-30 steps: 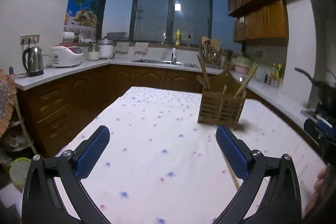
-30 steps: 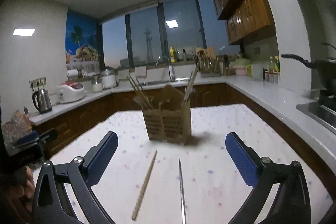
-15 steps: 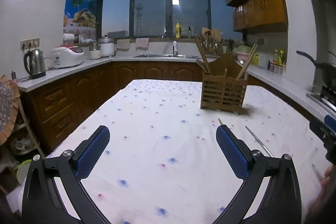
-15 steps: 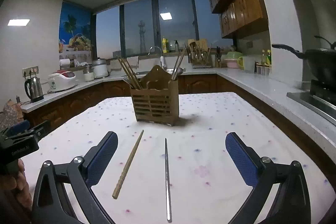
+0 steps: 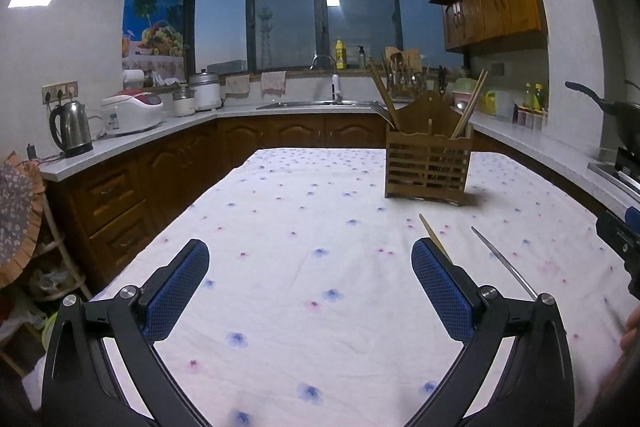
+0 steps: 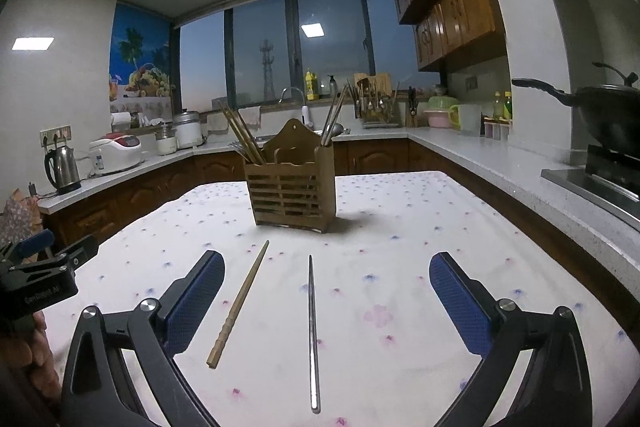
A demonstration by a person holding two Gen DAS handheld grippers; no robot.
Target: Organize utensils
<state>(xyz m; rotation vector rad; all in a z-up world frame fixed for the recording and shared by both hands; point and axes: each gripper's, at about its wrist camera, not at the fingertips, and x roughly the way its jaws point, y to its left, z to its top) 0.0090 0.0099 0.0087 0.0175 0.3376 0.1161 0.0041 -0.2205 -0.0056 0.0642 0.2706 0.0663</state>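
Note:
A wooden slatted utensil holder point(image 6: 292, 187) stands on the flowered tablecloth point(image 6: 400, 247) with chopsticks in both its side compartments; it also shows in the left wrist view point(image 5: 427, 167). A wooden chopstick point(image 6: 239, 303) and a metal chopstick point(image 6: 312, 331) lie side by side in front of it, between my right gripper's open fingers. My right gripper point(image 6: 326, 299) is open and empty above them. My left gripper point(image 5: 310, 287) is open and empty over the cloth, to the left of the wooden chopstick point(image 5: 434, 237) and the metal chopstick point(image 5: 502, 261).
Kitchen counters wrap around the table, with a kettle point(image 5: 70, 129), a rice cooker point(image 5: 132, 111) and a sink point(image 5: 316, 103). A black pan point(image 6: 600, 111) sits on the stove at the right. A wicker shelf point(image 5: 24, 227) stands at the left.
Both grippers have tilted down and drawn nearer to the table. The two loose chopsticks now lie between my right gripper's fingers and have come into the left wrist view.

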